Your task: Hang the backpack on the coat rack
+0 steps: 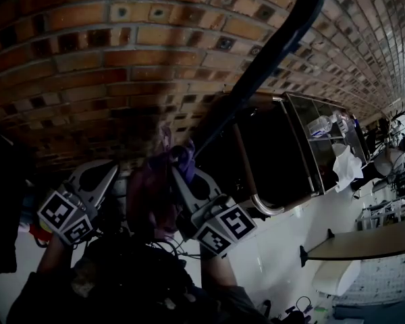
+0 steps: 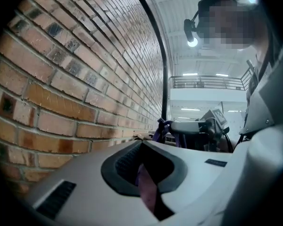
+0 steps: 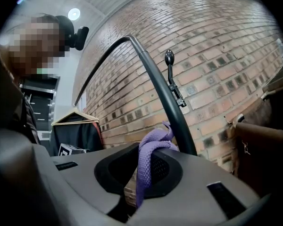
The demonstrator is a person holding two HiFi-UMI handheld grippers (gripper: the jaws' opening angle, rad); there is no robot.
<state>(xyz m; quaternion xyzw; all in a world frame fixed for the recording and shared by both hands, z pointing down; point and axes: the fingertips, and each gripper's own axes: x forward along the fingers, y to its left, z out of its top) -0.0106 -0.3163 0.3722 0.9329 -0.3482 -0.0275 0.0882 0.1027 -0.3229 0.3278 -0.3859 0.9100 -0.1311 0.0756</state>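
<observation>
Head view: left gripper (image 1: 101, 181) at 8 o'clock, right gripper (image 1: 185, 181) at 6, purple backpack (image 1: 152, 198) bunched between them before brick wall (image 1: 121, 46). Dark coat rack pole (image 1: 270, 52) slants toward 1. Left gripper view: jaws pinched on smooth strap (image 2: 146, 187), long axis 6 to 12. Right gripper view only: jaws clamped on woven strap, loop top just beside curved pole. Ball-tipped hook (image 3: 172, 74) at 12, wooden hanger (image 3: 75, 121) at 9.

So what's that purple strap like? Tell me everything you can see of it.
The purple strap is woven webbing, limp. The right gripper is shut on one stretch, the left gripper on another. Above the right jaws it folds into a hump beside the dark curved rack pole, in front of the brick wall.
</observation>
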